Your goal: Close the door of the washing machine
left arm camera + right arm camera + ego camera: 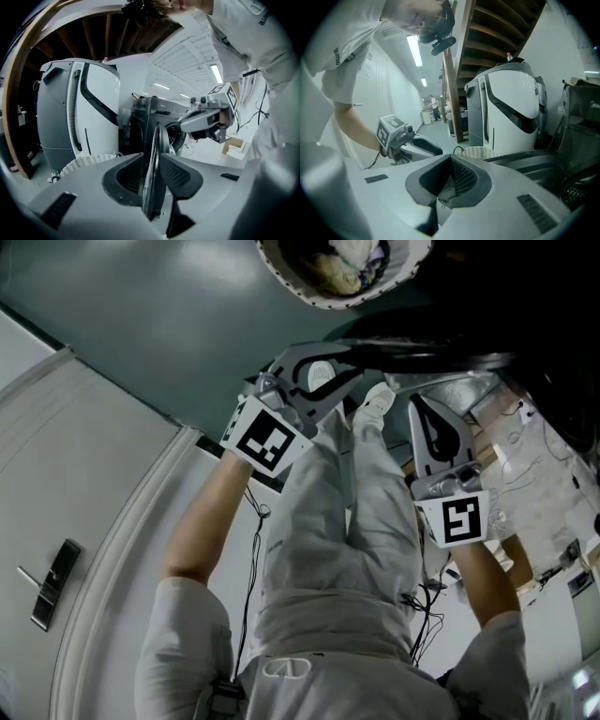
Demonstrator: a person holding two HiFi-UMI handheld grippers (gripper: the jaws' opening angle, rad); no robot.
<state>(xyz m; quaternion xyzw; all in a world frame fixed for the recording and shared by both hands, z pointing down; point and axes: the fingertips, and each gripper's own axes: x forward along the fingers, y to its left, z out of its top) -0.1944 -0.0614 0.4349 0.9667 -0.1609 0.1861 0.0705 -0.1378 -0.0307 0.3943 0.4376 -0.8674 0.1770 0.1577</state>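
Observation:
The dark washing machine [140, 123] stands ahead in the left gripper view with its round door [153, 154] swung out, seen edge-on; the drum opening [177, 136] shows behind it. My left gripper [151, 178] is open, with the door's rim in the gap between its pads. My right gripper [449, 180] is shut with nothing in it, and it hangs to the right of the door [206, 123]. From the head view the left gripper [361, 357] and the right gripper [424, 409] both reach forward past the person's white trouser legs.
A white woven laundry basket [89, 164] sits on the floor left of the machine and holds clothes [342, 268]. A tall white appliance [79, 112] stands behind it under a wooden stair. Cables and boxes [534, 484] lie to the right. A white wall door [84, 549] is at left.

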